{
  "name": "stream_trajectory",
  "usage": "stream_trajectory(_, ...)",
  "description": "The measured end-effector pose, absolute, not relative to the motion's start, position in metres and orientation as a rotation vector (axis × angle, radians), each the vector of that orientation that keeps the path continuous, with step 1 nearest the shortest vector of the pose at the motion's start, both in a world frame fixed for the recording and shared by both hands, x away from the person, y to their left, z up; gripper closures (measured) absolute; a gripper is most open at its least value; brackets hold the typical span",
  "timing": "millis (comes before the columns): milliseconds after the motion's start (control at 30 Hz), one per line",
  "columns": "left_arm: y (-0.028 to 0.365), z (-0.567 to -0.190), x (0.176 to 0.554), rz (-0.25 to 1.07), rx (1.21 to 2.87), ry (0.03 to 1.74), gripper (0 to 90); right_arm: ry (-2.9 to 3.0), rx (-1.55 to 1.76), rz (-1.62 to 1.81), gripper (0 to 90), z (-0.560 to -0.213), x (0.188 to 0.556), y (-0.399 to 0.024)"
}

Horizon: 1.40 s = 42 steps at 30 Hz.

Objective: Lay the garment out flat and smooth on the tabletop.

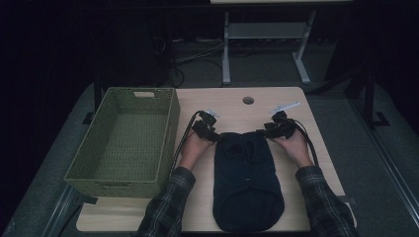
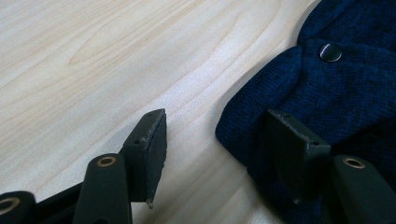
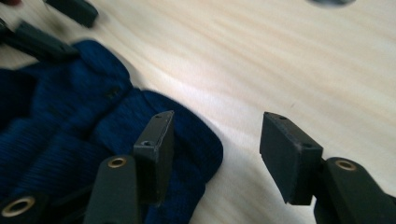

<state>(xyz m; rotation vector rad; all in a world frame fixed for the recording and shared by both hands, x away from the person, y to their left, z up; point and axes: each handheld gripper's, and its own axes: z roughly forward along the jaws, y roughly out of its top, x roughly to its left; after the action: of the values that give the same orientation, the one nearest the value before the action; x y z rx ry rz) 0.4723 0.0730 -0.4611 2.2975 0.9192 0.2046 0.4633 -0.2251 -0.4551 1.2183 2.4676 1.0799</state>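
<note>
Garment: a dark blue knitted garment (image 1: 248,182) lies flat on the wooden table (image 1: 291,106), its long body running from the near edge toward the middle, between the person's forearms.
Left gripper: the left gripper (image 2: 219,158) sits at the garment's far left corner; jaws spread, one over bare wood, the other resting on the knit, the corner's rounded edge in the gap but not squeezed.
Right gripper: the right gripper (image 3: 215,154) mirrors it at the far right corner; jaws spread, one above the knit, the other over bare table, nothing pinched.
Button: a small dark button (image 2: 330,52) shows on the fabric just beyond the left corner.
Step in hand: likely taking hold of both far corners, to fold or lift the piece.
Doing it well: slide each lower jaw under the edge so both layers go in, close both hands together, and keep the bite well back from the rim so the knit does not slip out.
Risk: catching only the top layer would leave the garment lopsided.
Basket: a green woven basket (image 1: 170,129) stands open at the table's left, just beside it, a plausible destination.
</note>
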Motion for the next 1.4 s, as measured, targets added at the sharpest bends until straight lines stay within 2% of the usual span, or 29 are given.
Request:
stream_trajectory(167, 0.074, -0.462, 0.472, 0.21, 2.296, 0.915, 40.0, 2.49, 1.244, 1.075, 45.6, -0.467, 0.464, -0.224)
stream_trajectory(367, 0.075, -0.463, 0.47, 0.206, 2.276, 0.904, 45.4, 2.464, 1.202, 1.1, 54.0, -0.473, 0.456, -0.223)
stream_trajectory(467, 0.074, -0.462, 0.469, 0.19, 2.271, 0.904, 52.7, 2.454, 1.206, 1.117, 61.3, -0.474, 0.454, -0.223)
stream_trajectory(600, 0.073, -0.462, 0.468, 0.139, 2.262, 0.898, 67.0, 2.463, 1.209, 1.13, 68.9, -0.474, 0.452, -0.221)
stream_trajectory(800, 0.074, -0.462, 0.469, 0.078, 2.251, 0.923, 79.3, 2.484, 1.224, 1.142, 78.3, -0.474, 0.453, -0.221)
stream_trajectory(1133, 0.072, -0.455, 0.467, 0.13, 2.295, 0.923, 82.4, 2.486, 1.238, 1.092, 80.3, -0.469, 0.452, -0.217)
stream_trajectory(1400, 0.075, -0.436, 0.464, 0.197, 2.273, 0.914, 82.8, 2.466, 1.18, 1.05, 80.5, -0.451, 0.452, -0.211)
